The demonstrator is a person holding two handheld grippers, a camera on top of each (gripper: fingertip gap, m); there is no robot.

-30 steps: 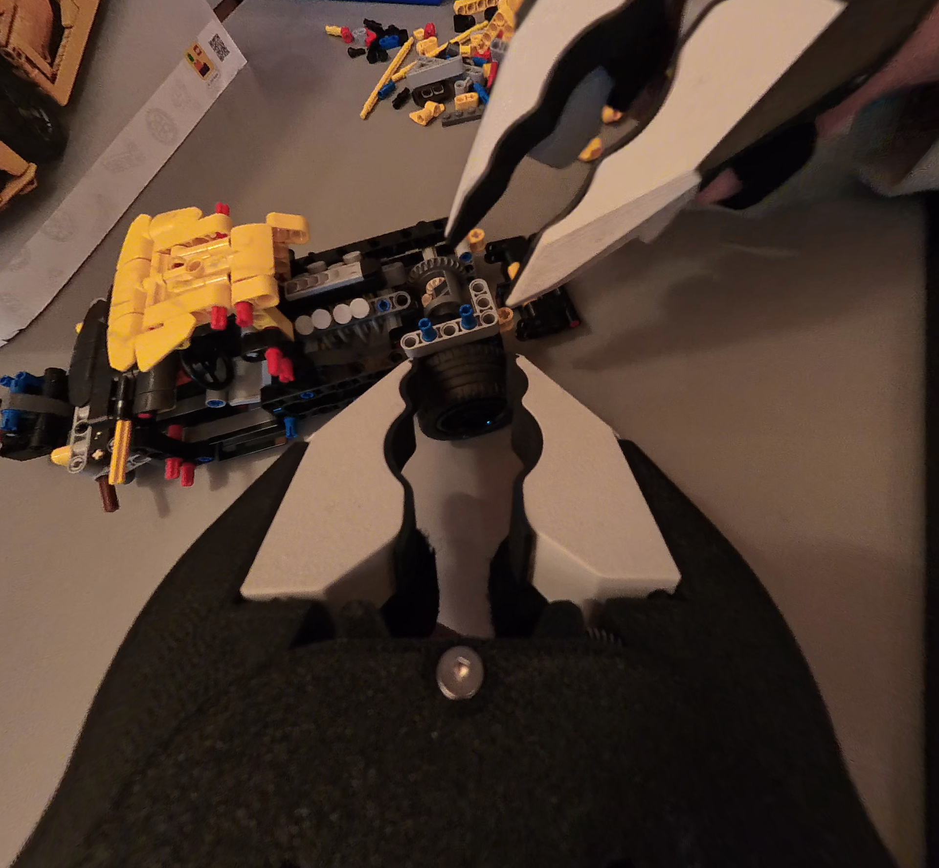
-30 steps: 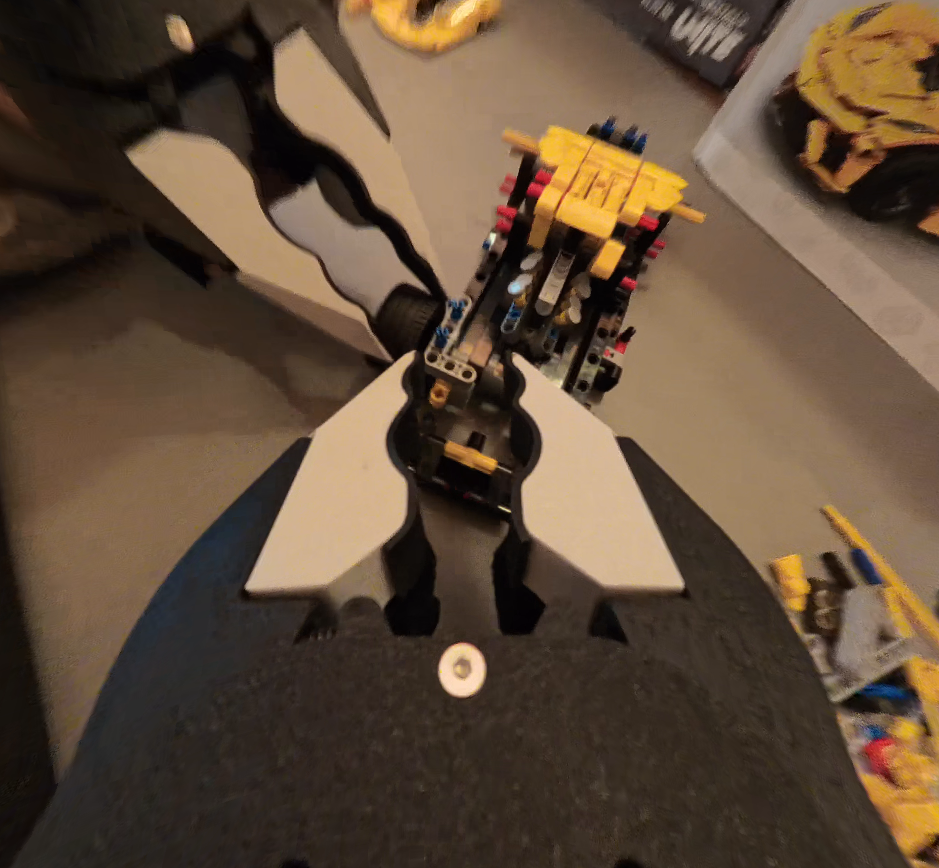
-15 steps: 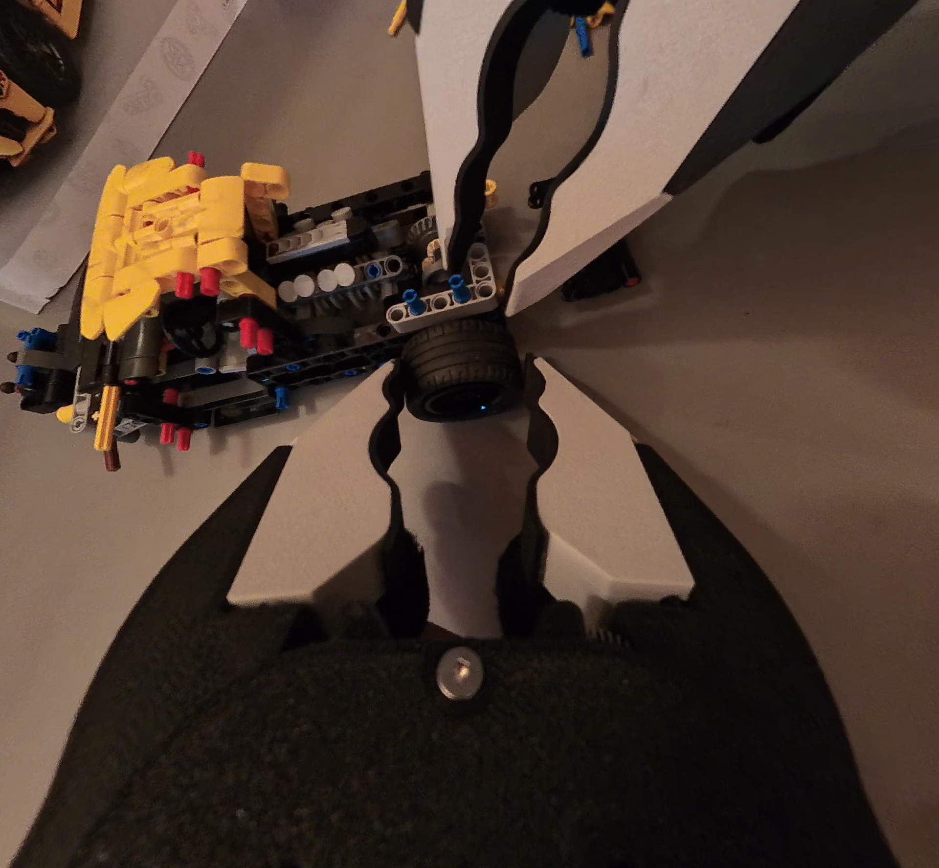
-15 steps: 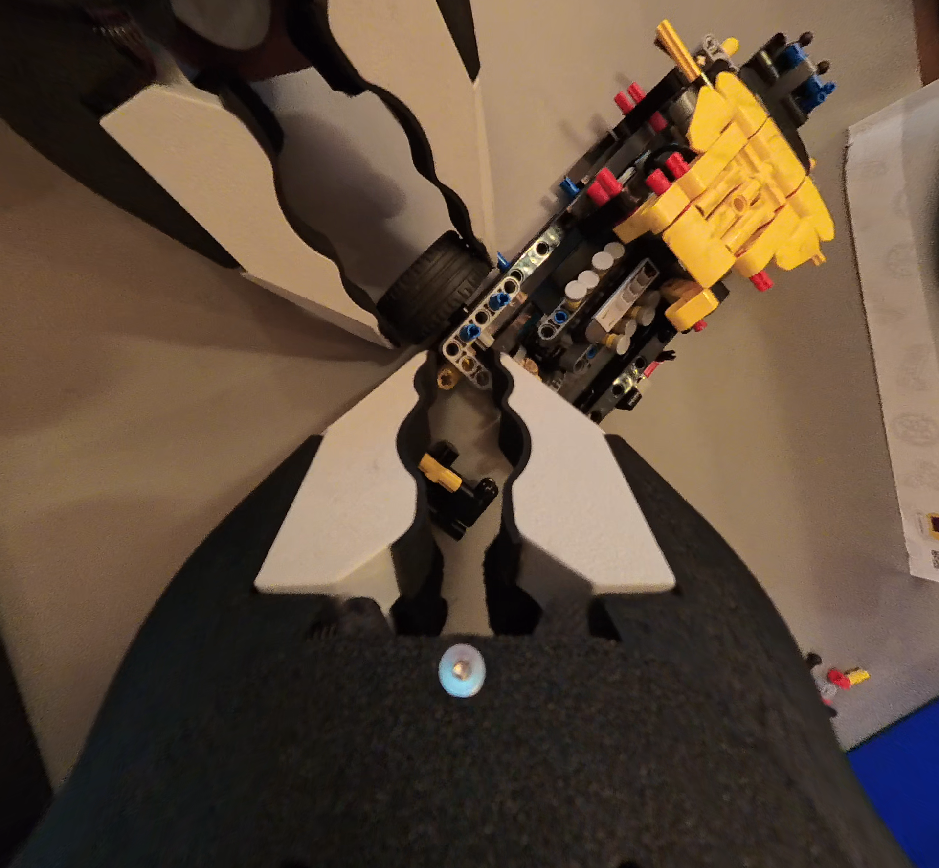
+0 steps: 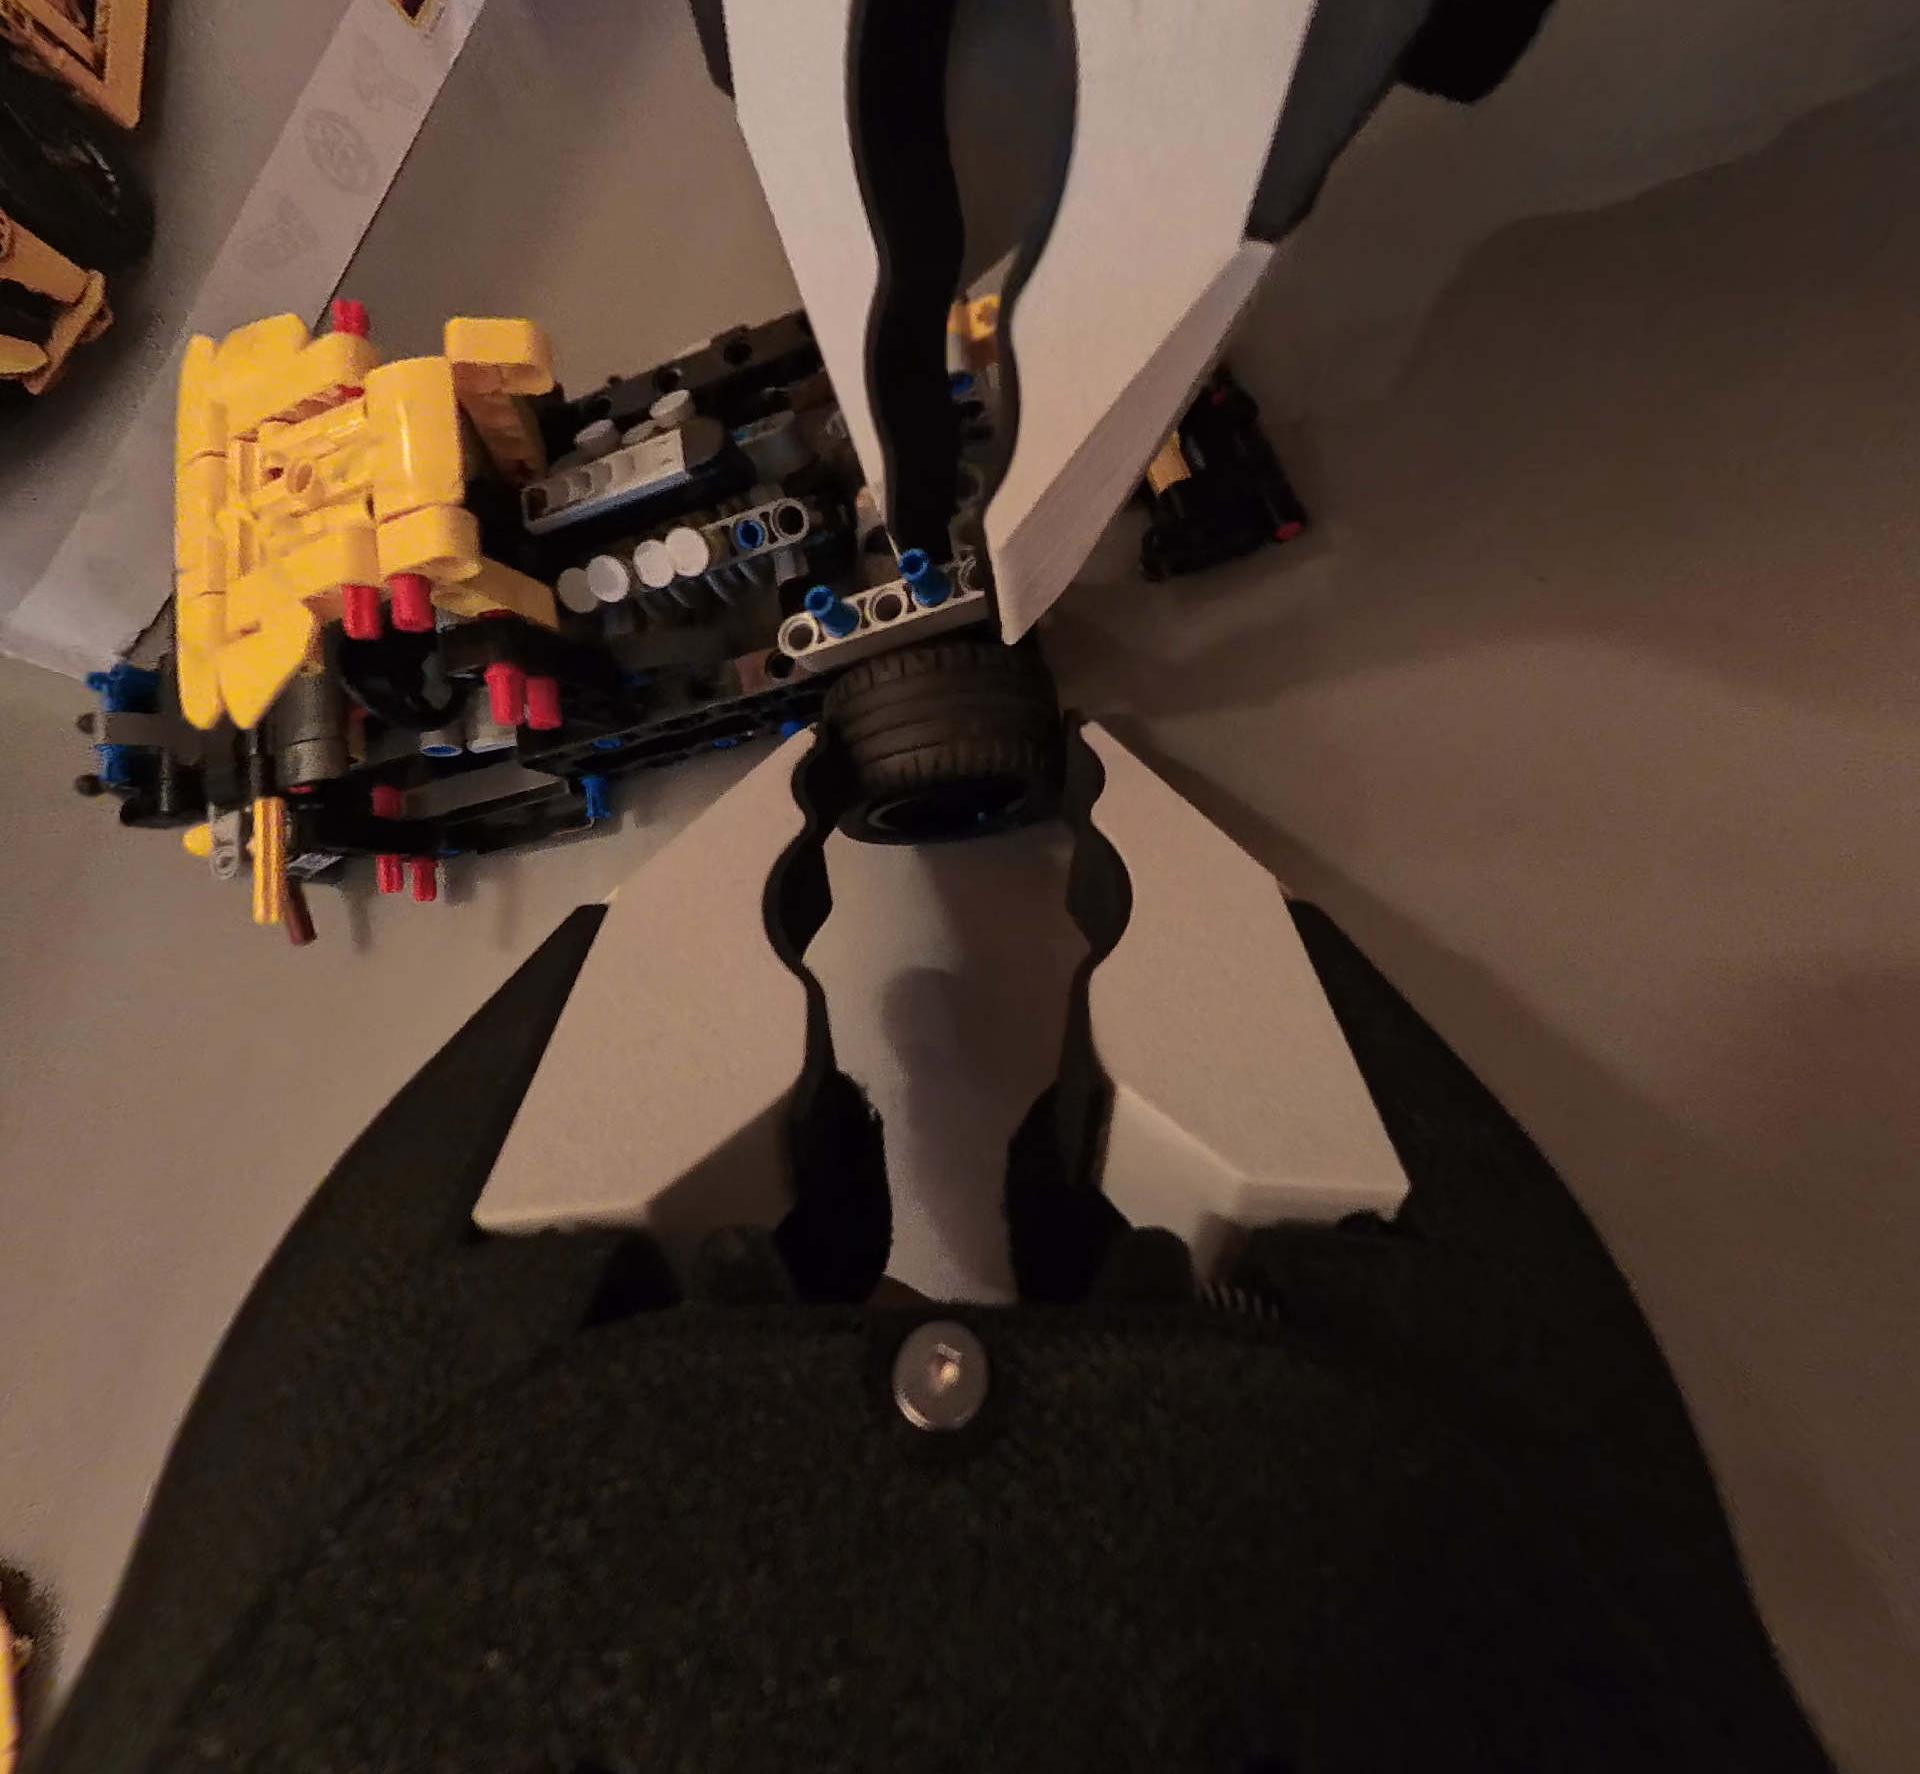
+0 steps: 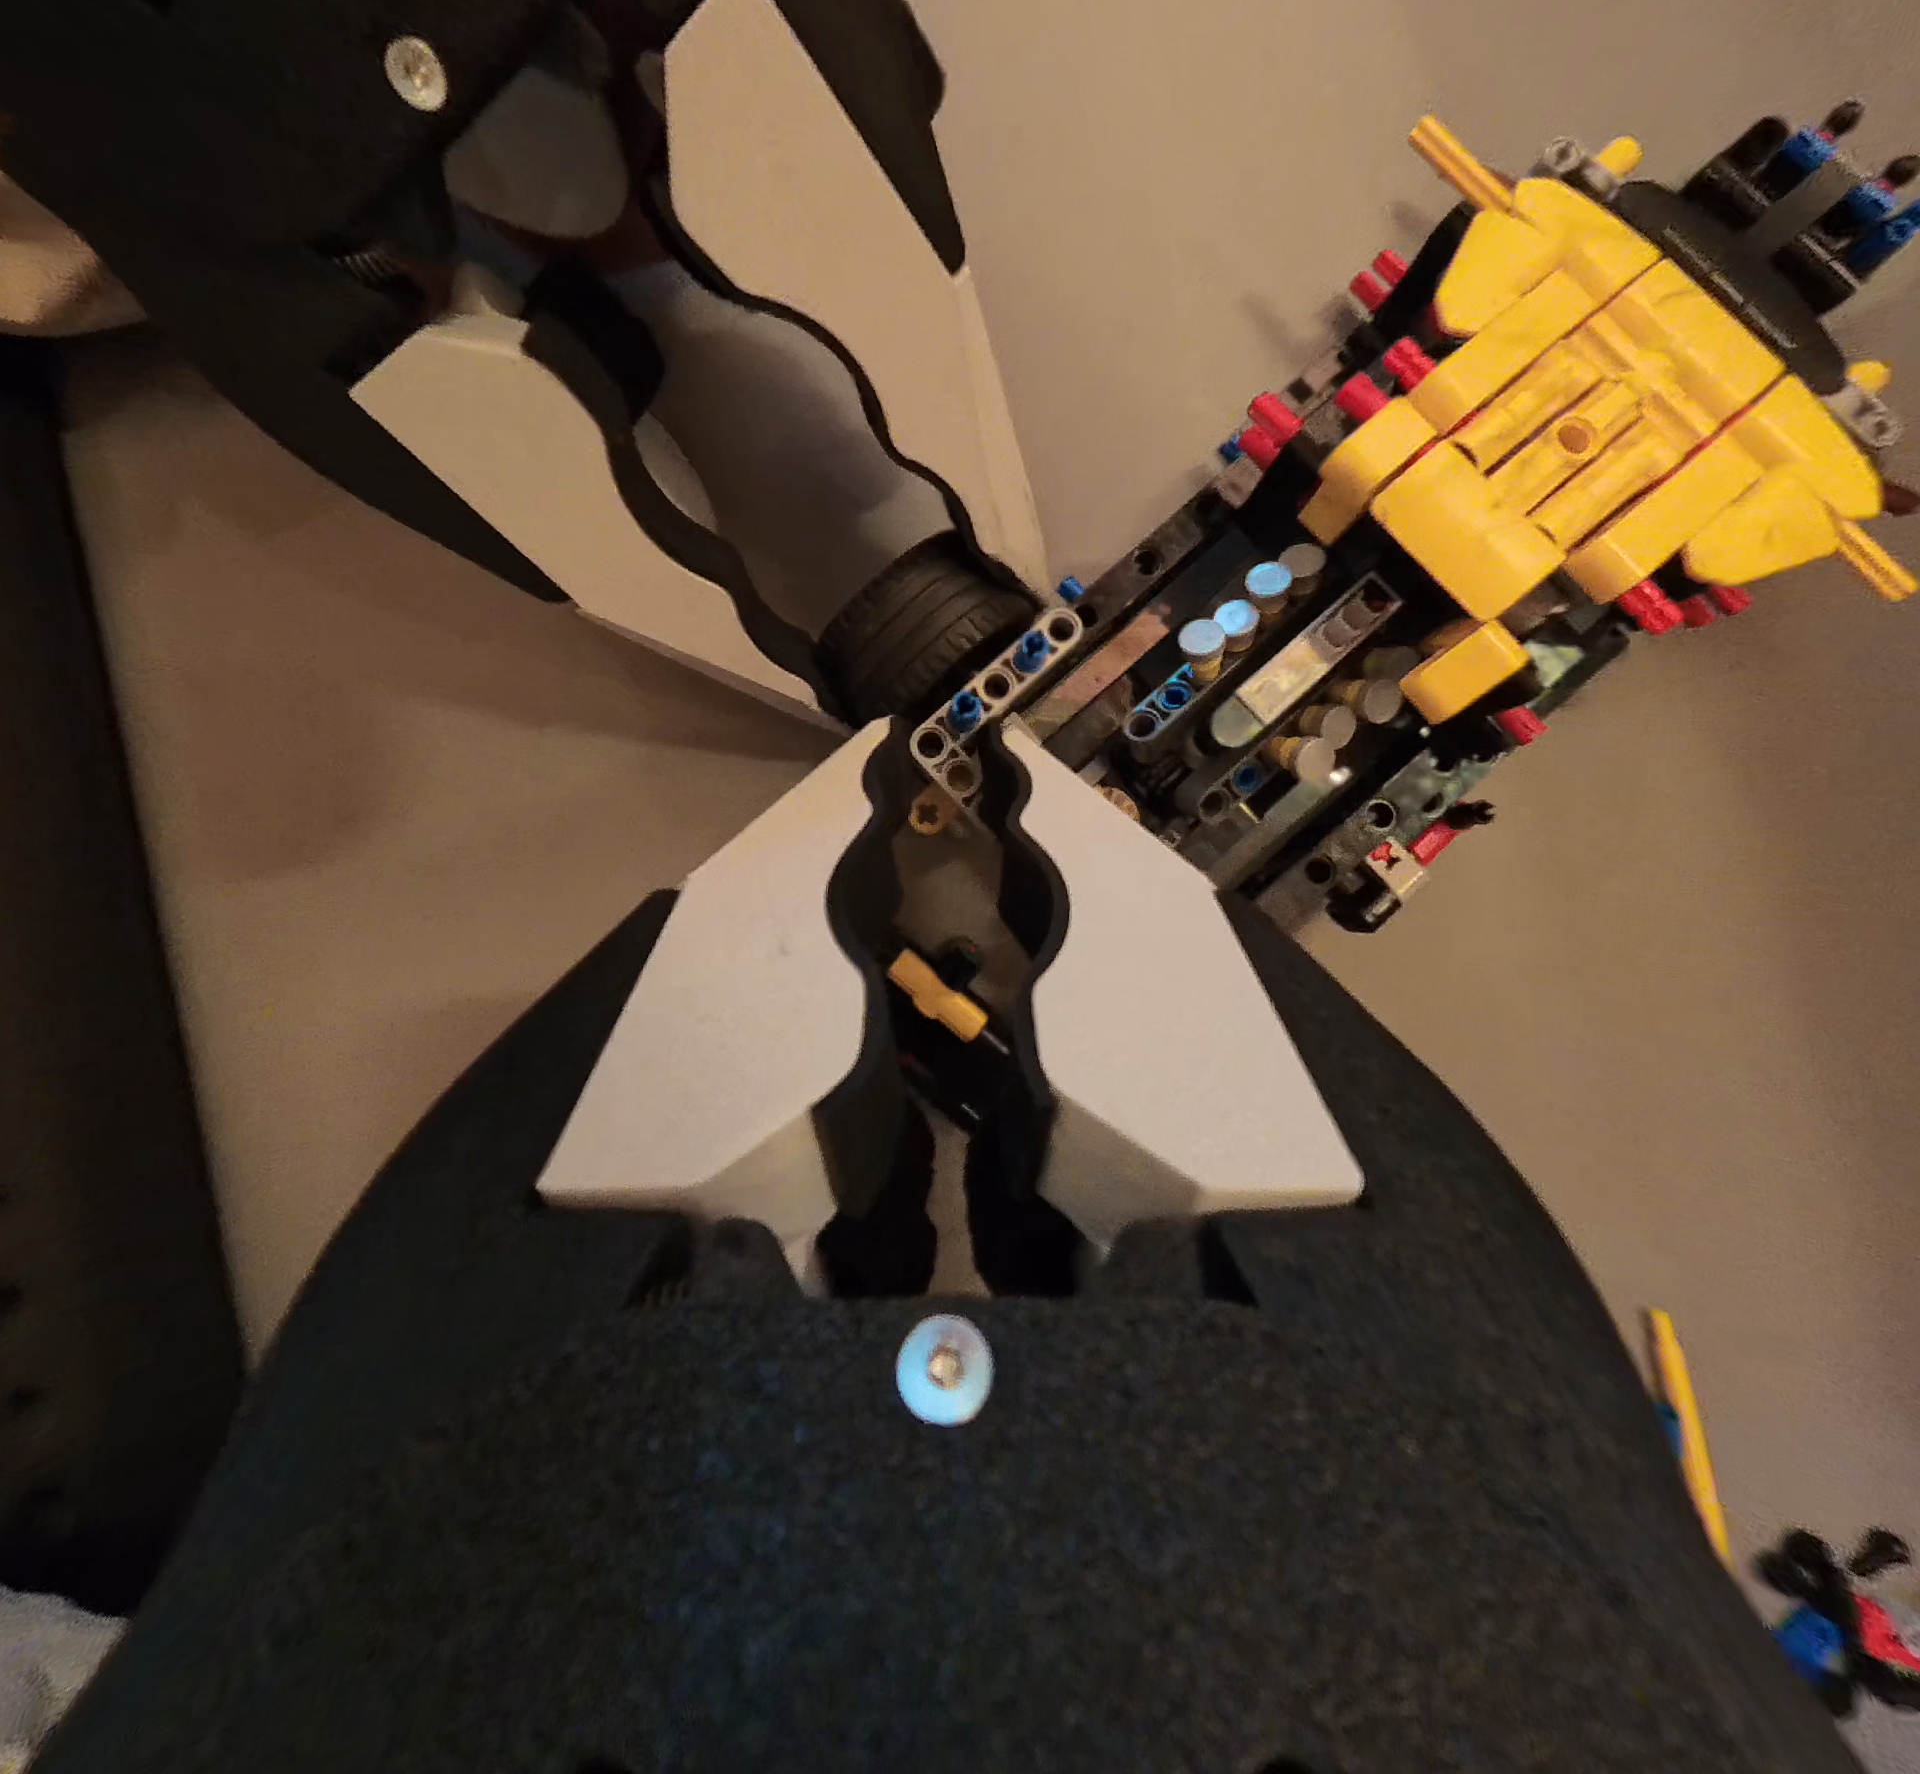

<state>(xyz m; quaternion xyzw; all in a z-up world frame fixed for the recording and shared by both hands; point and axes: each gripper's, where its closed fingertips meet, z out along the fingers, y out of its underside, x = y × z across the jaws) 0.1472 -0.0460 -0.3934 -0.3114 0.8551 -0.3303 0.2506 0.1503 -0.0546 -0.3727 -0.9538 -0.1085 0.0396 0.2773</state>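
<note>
A half-built brick car (image 5: 416, 581) with a yellow body block and a black frame lies on the grey table. My left gripper (image 5: 945, 742) is shut on a black tyre (image 5: 940, 716) and holds it against the car's side by a grey holed beam (image 5: 883, 607). My right gripper (image 6: 948, 737) is closed on the end of that grey beam (image 6: 951, 748). In the left wrist view the right gripper (image 5: 951, 571) comes down from the top. In the right wrist view the left gripper (image 6: 930, 633) enters from the upper left with the tyre (image 6: 904, 628), and the car (image 6: 1455, 581) lies at the right.
A small black and yellow sub-assembly (image 5: 1216, 488) lies loose beside the car, under my right fingers (image 6: 935, 997). A paper strip (image 5: 343, 124) and a printed picture of a yellow car (image 5: 62, 62) lie at the left. Loose pieces (image 6: 1839, 1610) and a yellow rod (image 6: 1688, 1433) lie at the right. Less than 4 cm separates the two grippers' tips.
Both grippers tilted to look down on the car. The right gripper swung over the frame and its fingers narrowed on the grey beam. The tyre stayed in the left gripper.
</note>
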